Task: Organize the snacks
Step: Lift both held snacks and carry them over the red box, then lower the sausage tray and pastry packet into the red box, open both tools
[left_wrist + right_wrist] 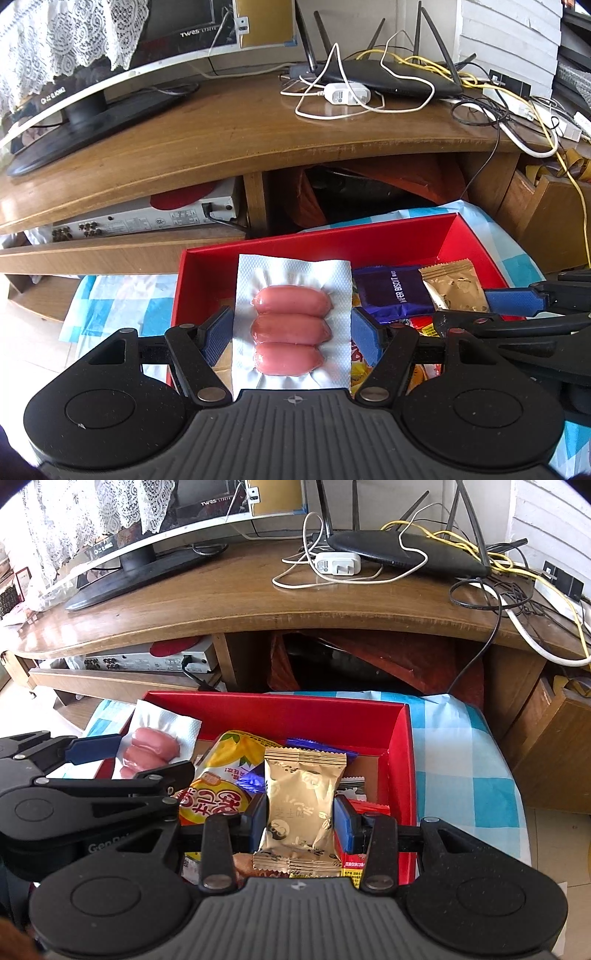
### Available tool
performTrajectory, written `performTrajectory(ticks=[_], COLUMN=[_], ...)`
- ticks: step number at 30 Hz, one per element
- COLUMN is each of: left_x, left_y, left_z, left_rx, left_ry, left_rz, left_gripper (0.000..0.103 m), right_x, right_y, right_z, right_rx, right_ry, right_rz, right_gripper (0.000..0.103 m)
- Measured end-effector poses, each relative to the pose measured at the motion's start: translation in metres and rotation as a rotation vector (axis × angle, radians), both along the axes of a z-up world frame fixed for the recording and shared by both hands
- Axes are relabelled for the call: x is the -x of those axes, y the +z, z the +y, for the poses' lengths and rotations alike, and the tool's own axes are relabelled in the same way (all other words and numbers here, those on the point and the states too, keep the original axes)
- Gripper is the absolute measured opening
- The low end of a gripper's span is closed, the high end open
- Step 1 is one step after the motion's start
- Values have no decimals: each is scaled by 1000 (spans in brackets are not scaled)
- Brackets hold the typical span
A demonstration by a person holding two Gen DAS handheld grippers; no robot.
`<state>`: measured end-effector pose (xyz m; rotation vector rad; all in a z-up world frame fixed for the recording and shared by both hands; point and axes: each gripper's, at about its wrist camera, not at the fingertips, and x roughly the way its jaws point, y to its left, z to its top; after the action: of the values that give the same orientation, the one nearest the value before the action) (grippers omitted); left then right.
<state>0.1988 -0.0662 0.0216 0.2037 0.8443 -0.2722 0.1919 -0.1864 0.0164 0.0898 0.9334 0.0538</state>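
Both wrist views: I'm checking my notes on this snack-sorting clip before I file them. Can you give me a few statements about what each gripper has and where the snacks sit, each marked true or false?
1. The left gripper holds a sealed pack of three sausages. True.
2. The right gripper is open and holds nothing. False: it is shut on a gold snack packet.
3. A purple wafer biscuit bar lies in the red box. True.
4. The red box sits on top of the wooden TV stand. False: it rests lower, on a blue checked cloth in front of the stand.
5. The yellow snack bag lies outside the box. False: it lies inside.
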Motion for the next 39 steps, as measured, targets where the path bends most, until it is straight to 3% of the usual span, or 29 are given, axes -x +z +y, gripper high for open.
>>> performTrajectory(ticks=[34,39], left_x=[-13,-9], left_y=[-28,-24], left_z=[-3,0], left_rx=[-34,-35], left_ry=[28,34], left_rz=[68,63], left_gripper=[74,79], right_x=[-14,-11], right_y=[-28,-23], right_z=[4,2], right_rx=[32,10], right_ry=[17,9], right_rz=[38,43], right_gripper=[44,45])
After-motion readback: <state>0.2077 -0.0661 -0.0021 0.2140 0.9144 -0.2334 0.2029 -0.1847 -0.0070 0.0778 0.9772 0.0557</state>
